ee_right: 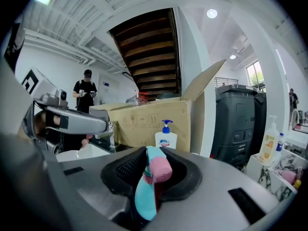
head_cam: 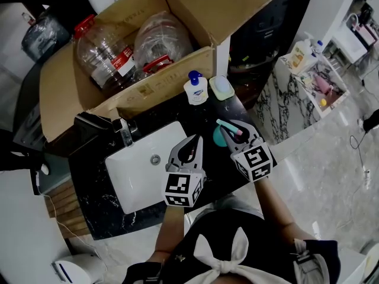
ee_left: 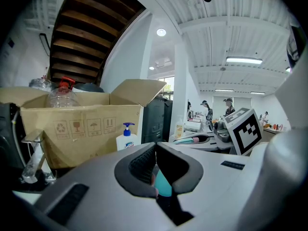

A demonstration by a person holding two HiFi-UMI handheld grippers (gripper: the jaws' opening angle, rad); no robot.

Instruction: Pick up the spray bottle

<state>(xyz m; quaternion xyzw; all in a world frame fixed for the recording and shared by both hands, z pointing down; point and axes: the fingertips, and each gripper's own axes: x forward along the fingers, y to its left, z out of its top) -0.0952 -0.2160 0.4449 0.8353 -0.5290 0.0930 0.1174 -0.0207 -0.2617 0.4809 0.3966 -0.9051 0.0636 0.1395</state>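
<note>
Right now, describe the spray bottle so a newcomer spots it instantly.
On the black marble counter, look right of the white rectangular sink, in front of the open cardboard box. The teal plastic spray bottle is there, its head clamped in the right gripper. Unlike the white pump bottle with the blue top by the box, it is teal with a pink nozzle.

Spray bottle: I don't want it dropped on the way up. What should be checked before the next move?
1. Spray bottle sits between the pads of the right claw: ok.
2. Pads press on it just below the pink nozzle: ok.
3. Bottle's base off the counter: cannot tell.
4. Left claw shut, apart from the bottle: ok.
5. Soap pump bottle stands apart from the right claw: ok.
</note>
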